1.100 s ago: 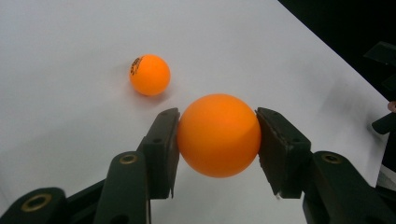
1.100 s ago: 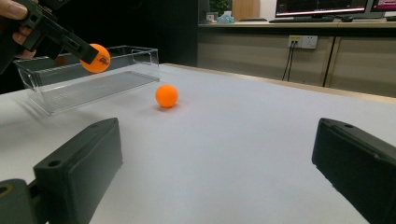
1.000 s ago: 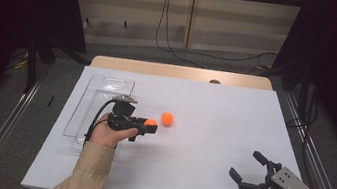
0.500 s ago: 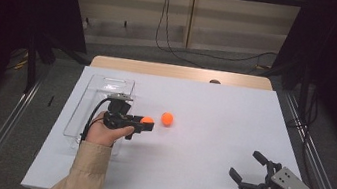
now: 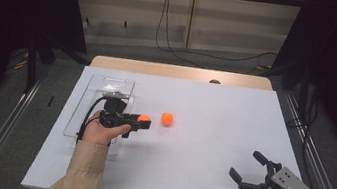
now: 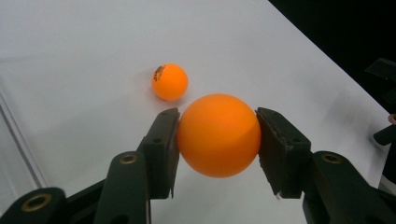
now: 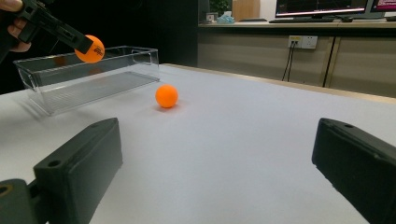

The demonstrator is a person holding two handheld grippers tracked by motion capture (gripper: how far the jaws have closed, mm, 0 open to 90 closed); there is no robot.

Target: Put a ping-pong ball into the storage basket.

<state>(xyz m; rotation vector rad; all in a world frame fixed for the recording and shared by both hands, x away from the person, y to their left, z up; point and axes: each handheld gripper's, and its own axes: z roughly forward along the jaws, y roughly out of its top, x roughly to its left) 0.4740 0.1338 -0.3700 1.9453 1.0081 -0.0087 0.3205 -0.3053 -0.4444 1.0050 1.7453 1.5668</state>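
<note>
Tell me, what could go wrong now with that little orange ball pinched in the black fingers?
The held orange ball is smooth and round, and the left gripper pinches it at just two spots on its sides, so it might squirt out and roll across the white table. The clear tray has raised walls; carried too low, the ball could hit one. The second ball lies loose nearby and could be nudged away.

The right tongs (image 7: 217, 172) stand wide apart over the white table (image 7: 252, 140). Farther off, an orange ball (image 7: 166, 96) rests near a clear bin (image 7: 88, 74); the left tongs (image 7: 86, 46) hold a second ball (image 7: 91, 49) above the bin.
</note>
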